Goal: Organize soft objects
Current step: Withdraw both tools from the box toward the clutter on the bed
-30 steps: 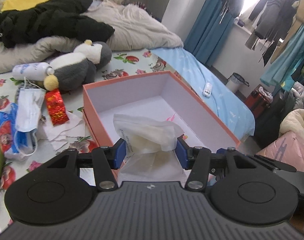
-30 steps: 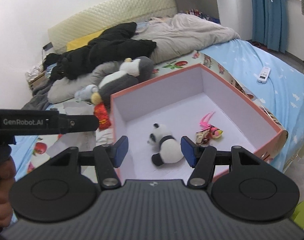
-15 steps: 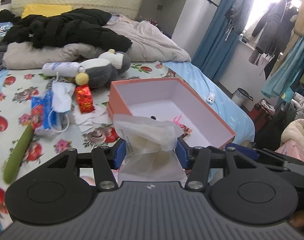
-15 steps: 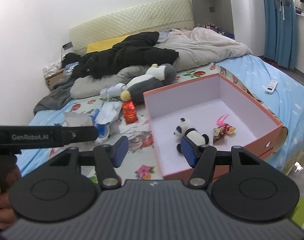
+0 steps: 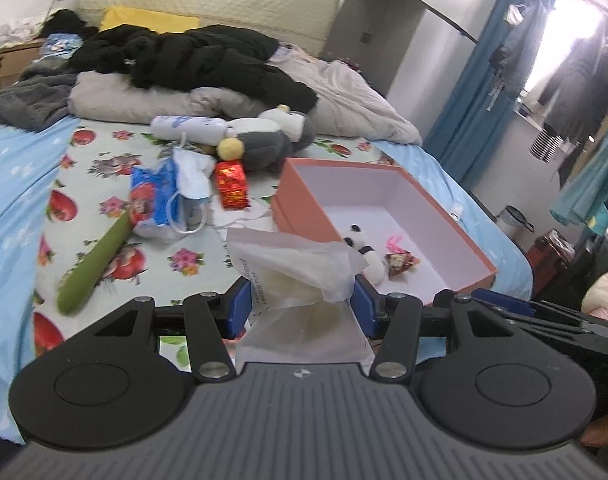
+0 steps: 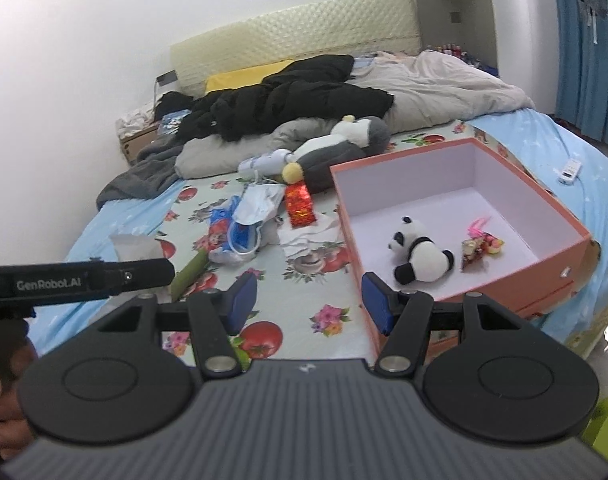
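1. Translucent pouch (image 5: 300, 280), printed with small lettering and holding pale yellowish contents: clamped between the blue pads of the left gripper (image 5: 300, 304), above the fruit-print sheet (image 5: 192, 264) just beside the near corner of the box.
2. Orange box (image 6: 560, 216), pale lilac inside, open-topped, lying on the bed; it contains a small panda plush (image 6: 418, 256) on its side and, just beside it, a pink-feathered trinket (image 6: 480, 246).
3. Right gripper (image 6: 308, 298): jaws apart, nothing between the pads; it hangs over the sheet beside the box's near left corner.
4. Loose items on the sheet left of the box: a red foil packet (image 6: 300, 205), a face mask (image 6: 256, 204) on top of a blue printed packet (image 5: 150, 200), a green stick-shaped object (image 5: 98, 260), and white tissues (image 6: 308, 236).
5. Grey-and-white penguin plush (image 6: 336, 148), lying behind the box beside a white bottle (image 5: 188, 126).
6. Far end of the bed: black garment (image 6: 292, 100) across a beige duvet (image 6: 432, 84).
7. White remote (image 6: 570, 170) on the blue sheet to the right of the box.
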A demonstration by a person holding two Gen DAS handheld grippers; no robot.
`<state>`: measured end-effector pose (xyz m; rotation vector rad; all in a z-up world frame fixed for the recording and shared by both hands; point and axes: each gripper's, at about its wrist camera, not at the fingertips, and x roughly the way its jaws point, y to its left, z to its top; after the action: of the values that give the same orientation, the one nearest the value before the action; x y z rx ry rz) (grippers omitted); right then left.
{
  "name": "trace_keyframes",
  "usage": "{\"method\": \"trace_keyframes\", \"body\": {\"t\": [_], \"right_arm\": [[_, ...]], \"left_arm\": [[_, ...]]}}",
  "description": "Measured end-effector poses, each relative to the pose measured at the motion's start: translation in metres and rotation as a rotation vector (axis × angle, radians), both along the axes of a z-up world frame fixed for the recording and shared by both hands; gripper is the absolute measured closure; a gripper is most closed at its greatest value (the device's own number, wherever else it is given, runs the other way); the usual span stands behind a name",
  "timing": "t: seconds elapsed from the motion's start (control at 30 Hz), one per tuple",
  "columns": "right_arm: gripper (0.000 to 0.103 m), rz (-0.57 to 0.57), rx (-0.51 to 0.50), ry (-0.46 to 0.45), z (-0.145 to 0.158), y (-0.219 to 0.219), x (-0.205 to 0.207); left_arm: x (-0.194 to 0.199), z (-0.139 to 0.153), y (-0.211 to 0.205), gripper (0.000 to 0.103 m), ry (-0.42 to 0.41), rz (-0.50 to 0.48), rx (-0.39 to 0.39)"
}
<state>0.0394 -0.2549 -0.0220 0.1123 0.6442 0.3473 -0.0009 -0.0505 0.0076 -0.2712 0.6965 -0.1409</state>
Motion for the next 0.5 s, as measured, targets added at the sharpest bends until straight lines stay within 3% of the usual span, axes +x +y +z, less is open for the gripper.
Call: {"method": "trace_keyframes", "body": {"t": [0.3,0.5], "right_arm": [[0.042,0.096,0.035,0.008,-0.002,0.037,0.0],[0.042,0.17,0.047,0.041,-0.015,0.063,0.001]], "left_arm": [[-0.021,0.001,0.038,0.045,-0.006,0.091,0.011],[-0.036,-0.01,0.07,0.045,0.035,0.17,0.017]]}}
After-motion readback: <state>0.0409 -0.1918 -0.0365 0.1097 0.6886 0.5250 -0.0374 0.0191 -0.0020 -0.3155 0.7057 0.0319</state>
